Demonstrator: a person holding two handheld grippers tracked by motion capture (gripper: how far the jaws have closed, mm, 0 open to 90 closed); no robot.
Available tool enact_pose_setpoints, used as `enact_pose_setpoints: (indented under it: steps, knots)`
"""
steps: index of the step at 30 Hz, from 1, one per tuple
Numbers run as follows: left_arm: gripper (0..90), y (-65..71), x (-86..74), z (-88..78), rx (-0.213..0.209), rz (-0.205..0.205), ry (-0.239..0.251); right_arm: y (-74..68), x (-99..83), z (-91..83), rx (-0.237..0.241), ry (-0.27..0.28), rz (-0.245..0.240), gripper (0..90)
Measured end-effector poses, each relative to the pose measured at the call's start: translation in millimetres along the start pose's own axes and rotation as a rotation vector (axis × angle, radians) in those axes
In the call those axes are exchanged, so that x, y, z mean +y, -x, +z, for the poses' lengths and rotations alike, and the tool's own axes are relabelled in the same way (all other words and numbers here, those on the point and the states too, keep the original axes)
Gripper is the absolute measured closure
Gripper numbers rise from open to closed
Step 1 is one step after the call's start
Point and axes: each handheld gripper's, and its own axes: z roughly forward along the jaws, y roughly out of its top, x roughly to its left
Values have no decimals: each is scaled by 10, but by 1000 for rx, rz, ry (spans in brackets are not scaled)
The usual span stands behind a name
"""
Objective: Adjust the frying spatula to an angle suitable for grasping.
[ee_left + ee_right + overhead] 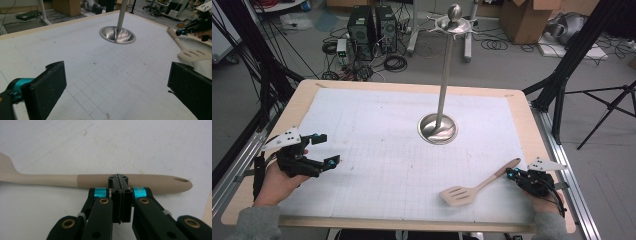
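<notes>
The smooth beige slotted spatula (477,186) lies flat on the white grid mat (377,150), at five o'clock. The right gripper (511,173), jaws pressed together, touches its handle. The left gripper (328,149) is wide apart.

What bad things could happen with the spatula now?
The right claw is shut with its tips against the spatula handle, not around it. It may just push the spatula across the table instead of picking it up. The handle end lies near the table's right edge, so a shove might slide it off.
</notes>
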Motion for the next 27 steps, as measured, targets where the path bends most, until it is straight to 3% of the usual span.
enact_pose_setpoints:
  steps: [13, 20, 27]
  knots:
    - [25, 12, -26, -9, 14, 0, -17, 82, 200, 291, 21, 16, 10, 900]
    - [25, -4, -42, -40, 24, -11, -13, 72, 402, 511, 19, -8, -23, 900]
    - [25, -13, -55, -56, 29, -10, -17, 51, 521, 677, 35, -5, -26, 900]
